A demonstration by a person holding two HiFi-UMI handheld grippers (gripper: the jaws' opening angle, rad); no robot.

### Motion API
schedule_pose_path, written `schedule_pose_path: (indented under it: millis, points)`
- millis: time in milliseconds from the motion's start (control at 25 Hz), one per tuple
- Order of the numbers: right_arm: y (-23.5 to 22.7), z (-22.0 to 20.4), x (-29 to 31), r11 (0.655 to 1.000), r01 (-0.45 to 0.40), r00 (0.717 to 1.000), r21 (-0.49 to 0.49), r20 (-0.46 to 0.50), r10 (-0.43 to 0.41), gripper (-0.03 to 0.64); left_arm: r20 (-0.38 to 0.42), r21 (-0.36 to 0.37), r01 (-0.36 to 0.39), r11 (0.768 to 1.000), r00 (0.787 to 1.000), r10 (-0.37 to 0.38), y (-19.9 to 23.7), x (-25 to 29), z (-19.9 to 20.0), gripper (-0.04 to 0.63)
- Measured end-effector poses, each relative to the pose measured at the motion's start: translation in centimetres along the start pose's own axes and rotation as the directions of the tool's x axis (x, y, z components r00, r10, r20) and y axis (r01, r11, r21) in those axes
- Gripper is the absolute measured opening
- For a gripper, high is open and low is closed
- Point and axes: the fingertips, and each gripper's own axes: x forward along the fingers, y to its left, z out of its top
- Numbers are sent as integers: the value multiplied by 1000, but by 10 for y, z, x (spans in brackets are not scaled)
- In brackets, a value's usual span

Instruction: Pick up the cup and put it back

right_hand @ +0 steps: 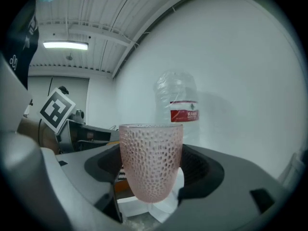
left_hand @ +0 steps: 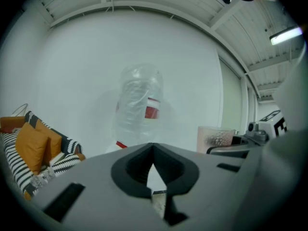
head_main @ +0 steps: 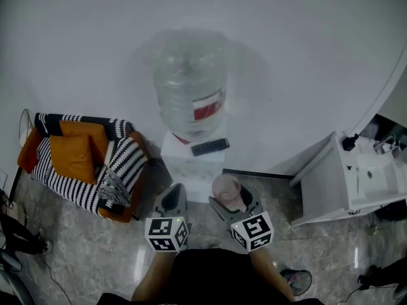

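Cup (right_hand: 150, 148) — pink, bumpy — stands upright in the right hand-held gripper (right_hand: 155, 170), jaws wide and hugging its sides, in front of the water bottle (right_hand: 177, 105). The left hand-held gripper (left_hand: 153, 167) is closed, holding nothing. Keep the cup straight and set it down slowly.

One cup (right_hand: 150, 160), one water bottle (head_main: 189, 84), one dispenser (head_main: 187, 162), one armchair (head_main: 63, 183), one cabinet (head_main: 331, 183), two grippers (left gripper (head_main: 176, 192), right gripper (head_main: 234, 199)).
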Motion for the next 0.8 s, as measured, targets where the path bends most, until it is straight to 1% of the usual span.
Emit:
schedule_pose_path:
  millis: [80,240,320,520,800]
  points:
    - [-4,0,3,1000,2,1000,10,5,-2,371,0,-6,-1,1000,1000,1,-3,3,0,12]
    - [1,-4,8,999,-10,1000,37,5,10,371,-3,26,17,1000,1000,-17,-14,6,-1,12]
    - [4,-10,7,998,-23,1000,52,-7,23,371,-22,13,19,1000,1000,-19,-17,4,-9,12]
    - [5,-8,12,997,-34,999,62,4,34,371,-31,14,23,1000,999,-23,-12,6,-10,12]
    - [7,-10,12,998,-36,999,60,4,36,371,-52,6,-1,1000,999,1,-5,4,-15,12]
